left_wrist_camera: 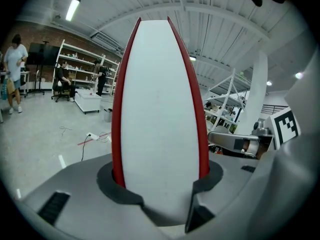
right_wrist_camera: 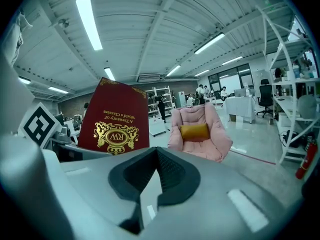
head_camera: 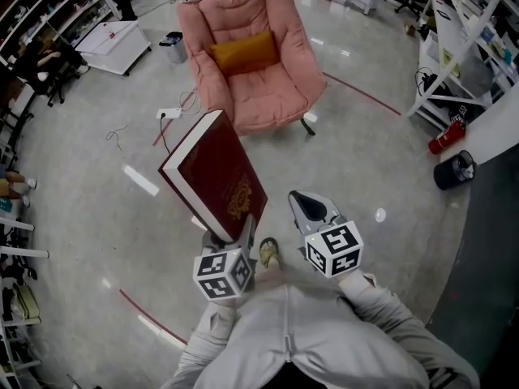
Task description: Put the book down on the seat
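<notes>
Tongs first: your left gripper (head_camera: 235, 229) is pinching the red book (head_camera: 212, 171) by its lower edge. The left gripper view confirms it, with the white page block (left_wrist_camera: 160, 109) standing up between the jaws and a red cover pressed at each side. Your right gripper (head_camera: 311, 207) has its jaws pressed together on nothing and hangs just beside the left one, apart from the book.

Location of the item: the book is in the air in front of you, upright but tilted, with the gilt cover facing your right side. It touches no surface. The right gripper view shows that cover (right_wrist_camera: 116, 118) to the left of the armchair (right_wrist_camera: 200, 134).

Progress: the pick-up is done and the grip looks sound. Delivery is not done. The pink armchair (head_camera: 251, 51) stands well ahead of you across open floor (head_camera: 365, 160). Its seat (head_camera: 263, 104) is bare apart from an orange cushion (head_camera: 243, 51) leaning against the back.

Outstanding, in my judgement: you must close the gap to the chair, lay the book flat on the seat in front of the cushion, and open the left jaws. Note a power strip (head_camera: 169, 113) with trailing cable on the floor at the chair's near-left corner. Keep your feet clear of it.
</notes>
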Tool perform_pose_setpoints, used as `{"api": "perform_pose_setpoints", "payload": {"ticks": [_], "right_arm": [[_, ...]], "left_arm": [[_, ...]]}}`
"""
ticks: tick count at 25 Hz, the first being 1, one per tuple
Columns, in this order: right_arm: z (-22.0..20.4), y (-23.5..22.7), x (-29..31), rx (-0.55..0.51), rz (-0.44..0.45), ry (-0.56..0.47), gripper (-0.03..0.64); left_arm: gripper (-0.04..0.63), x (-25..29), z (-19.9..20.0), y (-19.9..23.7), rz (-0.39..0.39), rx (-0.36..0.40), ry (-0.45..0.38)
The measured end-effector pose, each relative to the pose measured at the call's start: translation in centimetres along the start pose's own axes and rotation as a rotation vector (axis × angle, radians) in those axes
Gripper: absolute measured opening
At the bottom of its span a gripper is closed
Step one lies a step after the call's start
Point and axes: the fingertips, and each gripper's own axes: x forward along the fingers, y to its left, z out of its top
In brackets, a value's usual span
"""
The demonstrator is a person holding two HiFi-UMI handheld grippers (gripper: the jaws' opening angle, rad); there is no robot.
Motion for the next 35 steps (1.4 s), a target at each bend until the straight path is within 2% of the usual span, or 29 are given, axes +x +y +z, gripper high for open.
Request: {"api": "perform_pose_setpoints", "payload": {"ticks": [17, 35], "right_arm": [[3.6, -3.0, 10.6, 0.003, -0.029, -0.005, 0.000], [4.4, -5.2, 15.2, 0.033, -0.027, 0.015, 0.000]], "left_arm": [[0.241, 9.0, 6.1, 5.4, -0.040, 0.012, 0.020], [0.240, 12.8, 8.2, 7.8, -0.017, 0.009, 0.043]]}}
